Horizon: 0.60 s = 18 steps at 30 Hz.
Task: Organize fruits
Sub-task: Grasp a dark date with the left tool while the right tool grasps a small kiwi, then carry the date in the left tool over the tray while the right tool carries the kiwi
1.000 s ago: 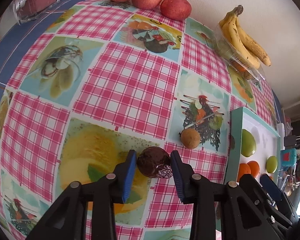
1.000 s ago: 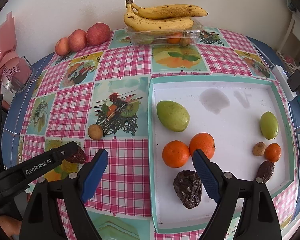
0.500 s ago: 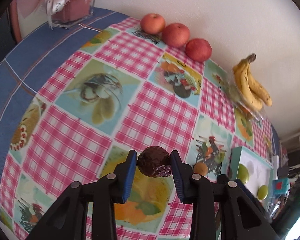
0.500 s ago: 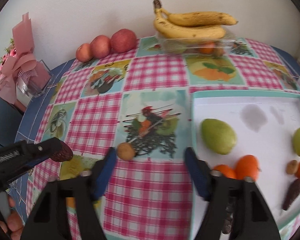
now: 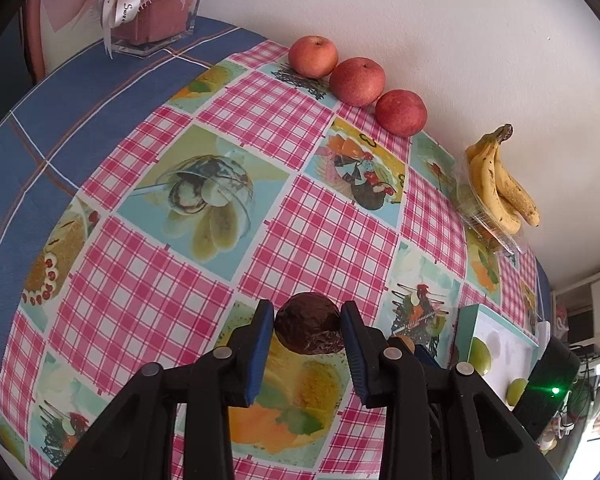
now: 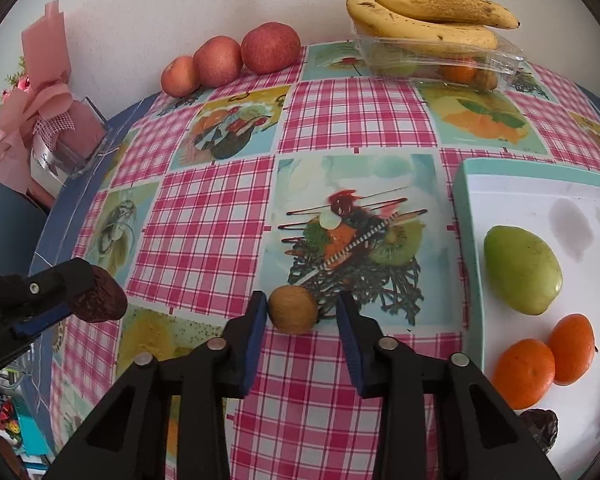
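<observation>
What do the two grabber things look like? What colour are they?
Both look alike. The left gripper and the right gripper each have two black plastic arms with round silver rivets. Their fingers carry flat blue pads on the inner faces. No cables, sleeves or lettering show on them in these views.

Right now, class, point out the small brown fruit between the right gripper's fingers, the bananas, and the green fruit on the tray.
small brown fruit (image 6: 293, 309), right wrist view, middle of its skin
bananas (image 6: 424, 20), right wrist view, middle of the bunch
green fruit (image 6: 521, 270), right wrist view, centre of its body
</observation>
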Motion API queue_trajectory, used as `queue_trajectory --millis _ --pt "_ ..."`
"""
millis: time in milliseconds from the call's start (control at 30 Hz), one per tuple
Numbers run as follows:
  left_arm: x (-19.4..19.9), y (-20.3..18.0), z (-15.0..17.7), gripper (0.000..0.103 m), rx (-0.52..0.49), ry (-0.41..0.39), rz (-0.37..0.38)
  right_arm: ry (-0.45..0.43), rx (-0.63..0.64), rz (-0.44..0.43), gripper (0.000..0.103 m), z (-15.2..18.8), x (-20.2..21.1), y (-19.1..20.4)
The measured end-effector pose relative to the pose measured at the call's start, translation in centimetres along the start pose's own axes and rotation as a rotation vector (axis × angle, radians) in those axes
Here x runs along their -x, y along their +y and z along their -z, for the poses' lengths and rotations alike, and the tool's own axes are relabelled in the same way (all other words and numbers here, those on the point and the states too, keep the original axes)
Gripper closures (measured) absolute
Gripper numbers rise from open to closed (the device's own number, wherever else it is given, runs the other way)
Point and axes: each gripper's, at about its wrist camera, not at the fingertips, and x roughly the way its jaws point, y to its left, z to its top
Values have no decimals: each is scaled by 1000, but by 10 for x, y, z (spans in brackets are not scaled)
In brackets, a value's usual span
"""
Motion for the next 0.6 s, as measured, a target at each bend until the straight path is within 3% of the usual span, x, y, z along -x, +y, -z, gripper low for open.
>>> queue_trajectory --millis 100,233,600 --pt "1 2 -1 66 4 -2 -1 -6 10 -2 76 0 0 2" --pt "4 0 -1 66 2 -12 -1 -15 10 -13 76 -1 5 2" --pt "25 -23 2 66 -66 -58 18 -96 -47 38 76 -15 68 -18"
